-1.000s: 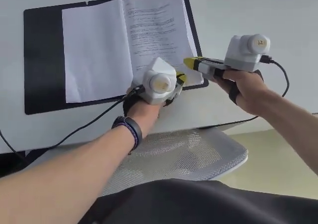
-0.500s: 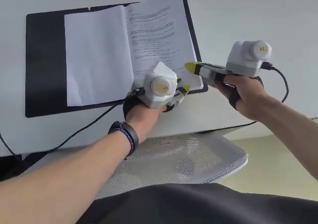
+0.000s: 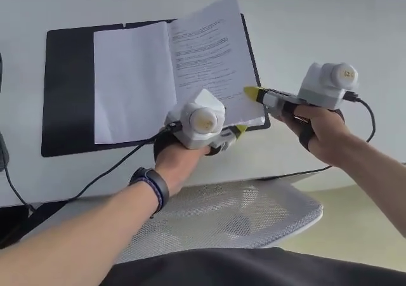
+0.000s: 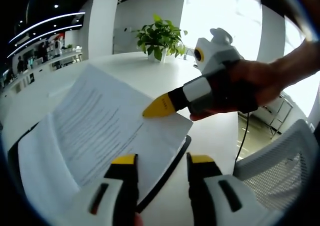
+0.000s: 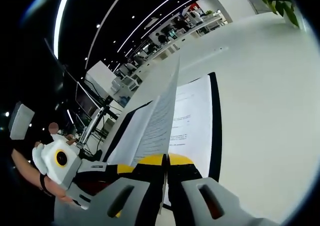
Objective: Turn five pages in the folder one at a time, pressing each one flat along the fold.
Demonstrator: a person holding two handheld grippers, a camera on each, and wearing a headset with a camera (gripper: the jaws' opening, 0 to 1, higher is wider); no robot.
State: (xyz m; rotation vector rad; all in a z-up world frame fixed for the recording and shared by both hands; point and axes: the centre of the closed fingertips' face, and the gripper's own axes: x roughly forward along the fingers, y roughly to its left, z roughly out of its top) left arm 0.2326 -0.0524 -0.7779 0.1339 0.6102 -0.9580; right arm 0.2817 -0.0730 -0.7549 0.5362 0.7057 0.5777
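Note:
A black folder (image 3: 66, 108) lies open on the white table, with a blank sheet (image 3: 133, 83) flat on its left half. The printed page (image 3: 209, 58) on the right half is raised off the stack. My right gripper (image 3: 252, 94) is shut on that page's outer edge, and in the right gripper view the sheet (image 5: 160, 121) runs edge-on from between the closed yellow tips (image 5: 165, 161). My left gripper (image 3: 233, 132) stands open at the folder's near right corner. The page's corner (image 4: 100, 116) lies just beyond its spread tips (image 4: 162, 161), and the right gripper (image 4: 165, 104) shows there too.
A white mesh chair (image 3: 254, 203) sits under the table's near edge. Black cables (image 3: 95, 169) trail from both grippers. A potted plant (image 4: 162, 38) stands far back on the table. The black folder cover (image 5: 214, 126) borders bare table on the right.
The whole picture has shifted with the head. My left gripper has drawn back a little toward the table's near edge. The right gripper still holds the raised page.

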